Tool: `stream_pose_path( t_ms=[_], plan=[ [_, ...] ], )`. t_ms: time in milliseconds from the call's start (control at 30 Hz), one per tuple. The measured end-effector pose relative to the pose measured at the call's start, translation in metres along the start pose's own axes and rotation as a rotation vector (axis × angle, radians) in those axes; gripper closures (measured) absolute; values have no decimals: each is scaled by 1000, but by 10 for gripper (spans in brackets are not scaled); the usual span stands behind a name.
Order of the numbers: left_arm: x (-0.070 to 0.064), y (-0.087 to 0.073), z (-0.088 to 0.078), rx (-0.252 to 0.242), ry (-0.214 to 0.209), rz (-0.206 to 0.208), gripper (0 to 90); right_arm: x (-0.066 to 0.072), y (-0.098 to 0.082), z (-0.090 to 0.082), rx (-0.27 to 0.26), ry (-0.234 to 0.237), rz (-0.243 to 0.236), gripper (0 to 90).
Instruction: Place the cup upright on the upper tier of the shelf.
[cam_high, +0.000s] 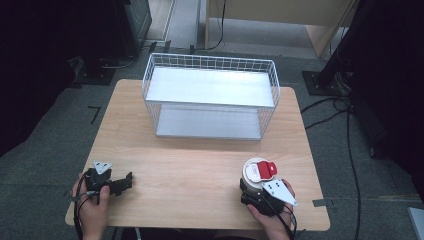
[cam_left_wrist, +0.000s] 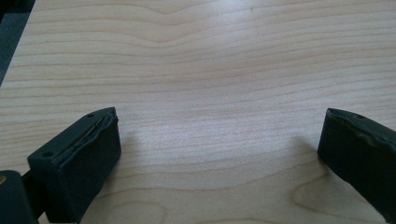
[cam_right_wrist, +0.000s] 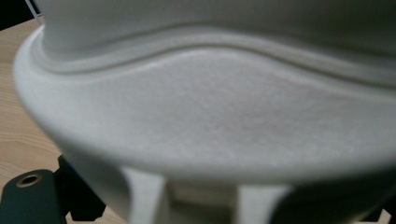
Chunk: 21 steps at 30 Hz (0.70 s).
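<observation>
A white round container (cam_high: 255, 176) with a red tab on its lid stands on the wooden table (cam_high: 190, 170) near the front right corner. My right gripper (cam_high: 253, 189) sits against its near side, with the jaws closed around it. In the right gripper view the container's white ribbed wall (cam_right_wrist: 210, 107) is pressed up close and hides the jaws. My left gripper (cam_high: 128, 181) rests at the front left of the table, pointing right. It is open, its black jaws wide apart over bare wood (cam_left_wrist: 219, 126), with nothing between them.
A white wire rack (cam_high: 210, 59) with two grey shelves stands at the back middle of the table, its open side facing me. Bare wood lies between the rack and the grippers. Cables (cam_high: 345, 115) and black stands lie on the floor at the right.
</observation>
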<state>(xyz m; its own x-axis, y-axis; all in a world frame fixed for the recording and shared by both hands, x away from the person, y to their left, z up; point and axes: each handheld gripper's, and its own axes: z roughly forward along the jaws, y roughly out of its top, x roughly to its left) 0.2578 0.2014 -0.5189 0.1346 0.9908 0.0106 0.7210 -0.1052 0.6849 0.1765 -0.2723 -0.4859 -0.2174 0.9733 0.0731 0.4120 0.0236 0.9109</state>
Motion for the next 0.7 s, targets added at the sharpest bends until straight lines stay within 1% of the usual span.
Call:
stream_pose_path(
  t_ms=[200, 367, 400, 467, 533, 600, 700],
  plan=[
    [0, 0, 0, 0, 0, 0, 0, -2, -1, -1, -21, -10, 18, 121],
    [0, 0, 0, -1, -5, 1, 0, 1, 0, -2, -23, -5, 4, 125],
    [0, 0, 0, -1, -5, 1, 0, 2, 0, -2, -26, -3, -8, 126],
    [0, 0, 0, -1, -5, 1, 0, 3, 1, -3, -30, 0, -15, 126],
    [0, 0, 0, -1, -5, 1, 0, 4, 2, -4, -36, 6, -15, 127],
    [0, 0, 0, -1, -5, 1, 0, 5, 4, -5, -43, 13, -2, 127],
    [0, 0, 0, -1, -5, 1, 0, 6, 7, -6, -59, 18, -4, 127]
  ],
)
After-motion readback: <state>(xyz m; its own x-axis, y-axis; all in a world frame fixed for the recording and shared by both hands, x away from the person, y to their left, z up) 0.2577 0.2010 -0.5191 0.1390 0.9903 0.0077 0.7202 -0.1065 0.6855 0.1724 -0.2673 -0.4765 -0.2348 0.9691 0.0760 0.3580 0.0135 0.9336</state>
